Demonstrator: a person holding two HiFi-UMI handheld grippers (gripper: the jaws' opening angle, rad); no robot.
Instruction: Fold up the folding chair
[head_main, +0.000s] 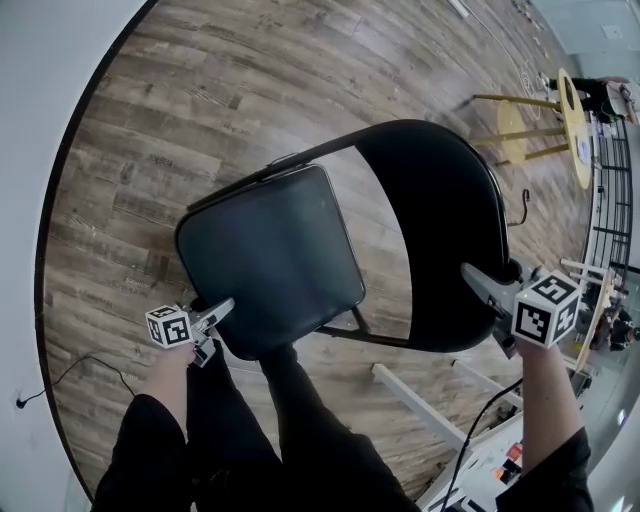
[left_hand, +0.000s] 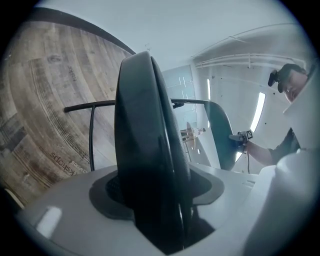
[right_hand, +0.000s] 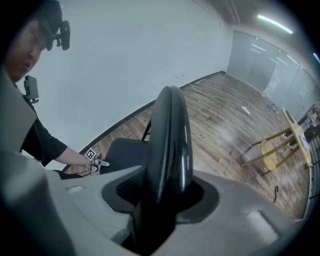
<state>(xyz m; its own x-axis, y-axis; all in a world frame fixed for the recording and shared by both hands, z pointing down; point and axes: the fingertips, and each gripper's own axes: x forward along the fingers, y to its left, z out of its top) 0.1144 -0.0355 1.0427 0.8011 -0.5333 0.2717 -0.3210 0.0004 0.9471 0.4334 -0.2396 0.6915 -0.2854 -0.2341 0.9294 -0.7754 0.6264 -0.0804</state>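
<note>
Now left gripper (head_main: 225, 308) clamps chair seat (head_main: 270, 250), right gripper (head_main: 475, 278) clamps backrest (head_main: 440, 210).

Your right gripper (right_hand: 165, 194) grips the black chair back (right_hand: 169, 135) edge-on; its seat (right_hand: 125, 150), wooden floor (right_hand: 220, 115) and a stool (right_hand: 272, 147) lie beyond.

There is one black folding chair (head_main: 270, 255). Hand-held grippers number two: one left hand-held gripper (head_main: 222, 309) at the near left and one right hand-held gripper (head_main: 476, 276) at the near right. At the far right are one yellow stool (head_main: 513, 128) and one round yellow table (head_main: 573, 140). One thin black cable (head_main: 80, 372) lies at the near left.
</note>
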